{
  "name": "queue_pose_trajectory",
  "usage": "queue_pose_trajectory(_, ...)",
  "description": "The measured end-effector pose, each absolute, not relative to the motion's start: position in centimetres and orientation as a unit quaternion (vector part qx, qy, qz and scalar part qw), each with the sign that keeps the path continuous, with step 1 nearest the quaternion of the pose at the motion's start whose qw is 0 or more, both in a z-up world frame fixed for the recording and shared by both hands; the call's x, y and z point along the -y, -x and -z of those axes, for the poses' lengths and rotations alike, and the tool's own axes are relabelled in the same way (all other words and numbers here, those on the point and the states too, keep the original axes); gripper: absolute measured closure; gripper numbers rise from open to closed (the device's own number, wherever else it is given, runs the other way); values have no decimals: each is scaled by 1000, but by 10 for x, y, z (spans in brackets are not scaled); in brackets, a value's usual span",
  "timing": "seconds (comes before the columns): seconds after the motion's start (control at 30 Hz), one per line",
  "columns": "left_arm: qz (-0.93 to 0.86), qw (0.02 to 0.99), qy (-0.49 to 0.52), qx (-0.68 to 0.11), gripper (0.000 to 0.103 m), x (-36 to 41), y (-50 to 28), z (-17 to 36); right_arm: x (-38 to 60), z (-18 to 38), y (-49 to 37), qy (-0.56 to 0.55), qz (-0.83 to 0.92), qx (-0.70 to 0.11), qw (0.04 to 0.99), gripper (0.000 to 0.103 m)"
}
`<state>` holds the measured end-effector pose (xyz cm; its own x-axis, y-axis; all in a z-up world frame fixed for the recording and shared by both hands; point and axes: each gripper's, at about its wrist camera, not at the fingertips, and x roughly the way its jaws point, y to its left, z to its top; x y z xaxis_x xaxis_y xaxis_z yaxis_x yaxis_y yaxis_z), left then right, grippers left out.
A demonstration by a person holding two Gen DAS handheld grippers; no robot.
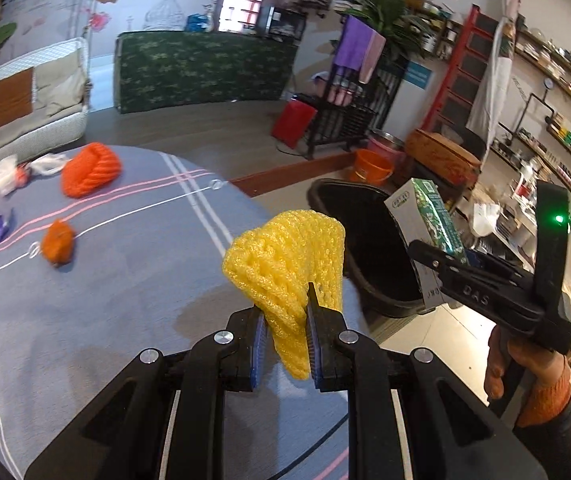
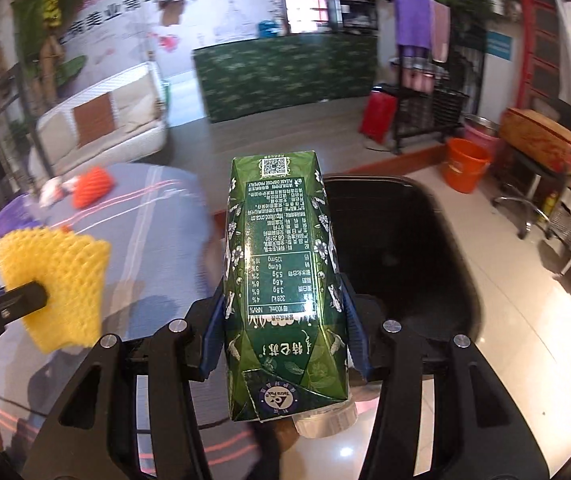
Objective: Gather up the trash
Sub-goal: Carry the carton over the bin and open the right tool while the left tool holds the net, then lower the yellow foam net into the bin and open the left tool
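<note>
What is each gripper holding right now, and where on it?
Left gripper pinches the yellow foam net near its lower, narrow end. Right gripper clamps the green carton across its sides, near the capped end.

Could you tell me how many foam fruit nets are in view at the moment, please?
3. A yellow foam net is clamped in the left gripper; a large orange net and a small orange net lie on the table. Others may be hidden.
</note>
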<state>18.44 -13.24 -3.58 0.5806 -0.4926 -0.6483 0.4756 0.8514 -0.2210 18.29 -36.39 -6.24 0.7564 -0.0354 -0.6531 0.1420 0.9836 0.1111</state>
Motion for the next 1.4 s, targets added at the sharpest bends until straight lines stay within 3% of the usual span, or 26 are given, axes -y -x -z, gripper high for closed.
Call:
queue_pose_trajectory(0.7, 326, 866, -37, -378, 85, 202, -197, 41, 438, 122, -259, -104, 117, -409, 899, 52)
queue_pose_trajectory(1.4, 361, 833, -90, -411, 85, 291, -230, 60, 458, 90, -160, -130, 176, -359, 908, 52)
